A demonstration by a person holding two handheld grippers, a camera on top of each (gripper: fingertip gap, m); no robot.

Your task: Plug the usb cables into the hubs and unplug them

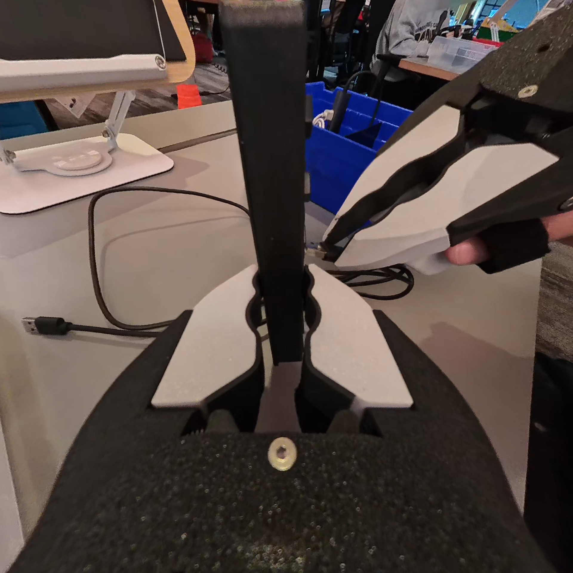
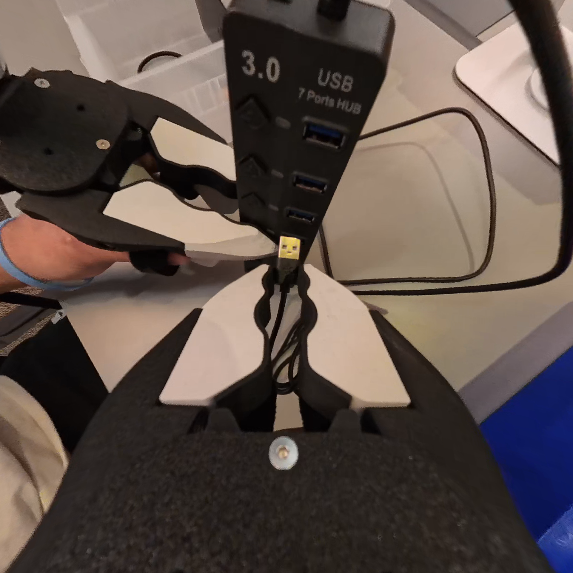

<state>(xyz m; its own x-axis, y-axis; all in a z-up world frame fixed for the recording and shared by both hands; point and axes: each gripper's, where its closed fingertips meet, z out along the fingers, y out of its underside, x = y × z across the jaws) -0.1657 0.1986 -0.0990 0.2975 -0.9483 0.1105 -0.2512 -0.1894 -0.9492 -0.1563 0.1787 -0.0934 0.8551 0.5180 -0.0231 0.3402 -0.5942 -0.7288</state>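
Above the pale grey counter [image 1: 155, 248], the left hand-held gripper [image 1: 280, 279] clamps the long black plastic USB hub [image 2: 297, 130] edge-on, while the right hand-held gripper [image 2: 286, 273], angled in, pinches a black cable's gold-tipped USB plug [image 2: 290, 248] at the hub's lowest visible port.

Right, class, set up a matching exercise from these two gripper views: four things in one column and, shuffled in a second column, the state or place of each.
Things
1. black USB hub
2. gold-tipped USB plug
3. loose black USB plug
4. blue bin

States or places
A. lying on the table, unheld
B. clamped in the left gripper
C. behind the hub, holding cables
D. pinched in the right gripper

Pairs: 1-B, 2-D, 3-A, 4-C
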